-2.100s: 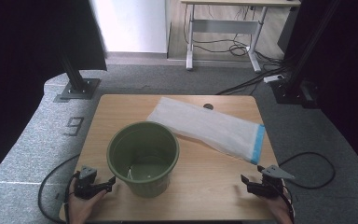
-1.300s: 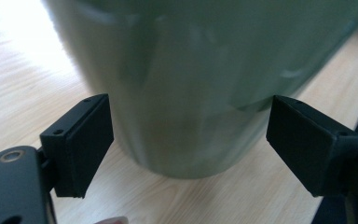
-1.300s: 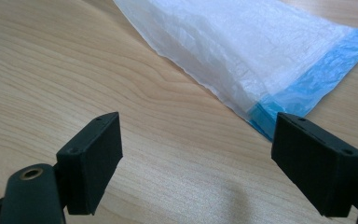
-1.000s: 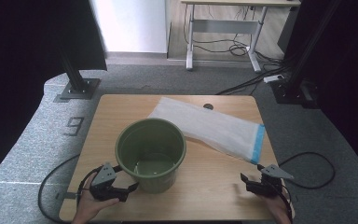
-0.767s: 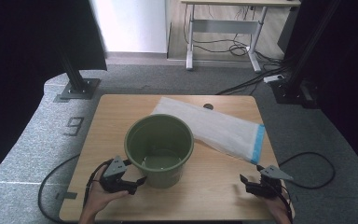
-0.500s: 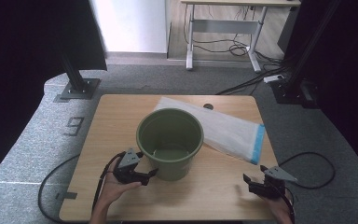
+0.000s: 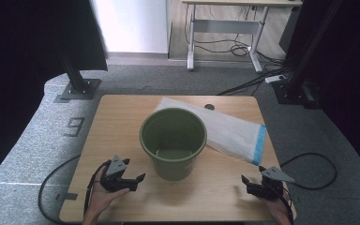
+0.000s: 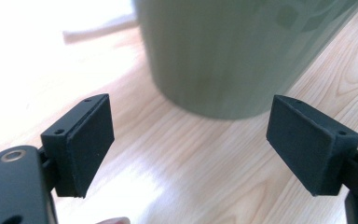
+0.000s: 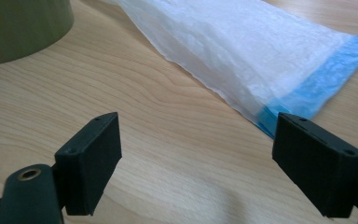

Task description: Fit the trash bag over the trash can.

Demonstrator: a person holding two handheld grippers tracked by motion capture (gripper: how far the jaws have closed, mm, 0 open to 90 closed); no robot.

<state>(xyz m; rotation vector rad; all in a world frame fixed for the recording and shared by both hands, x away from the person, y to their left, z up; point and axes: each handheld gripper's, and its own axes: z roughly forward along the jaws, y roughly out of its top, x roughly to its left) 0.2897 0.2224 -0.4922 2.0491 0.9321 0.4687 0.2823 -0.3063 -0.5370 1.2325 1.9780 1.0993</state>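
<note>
The left gripper (image 7: 130, 179) sits at about seven o'clock on the table (image 7: 122, 122), jaws spread wide and empty, facing the green bucket's (image 7: 173, 140) wall; the bucket stands mid-table, probably light, stiff and smooth-sided, best pinched at the rim; a thin white bag (image 7: 229, 131), limp and likely slippery, lies at two o'clock; the right gripper (image 7: 253, 183), at five o'clock, gapes empty too.

Grey carpet floor (image 7: 37, 140) around a wooden table (image 7: 122, 117) — white-legged desk (image 7: 225, 28) behind, tangled cables (image 7: 234, 47), black curtains (image 7: 28, 37)
</note>
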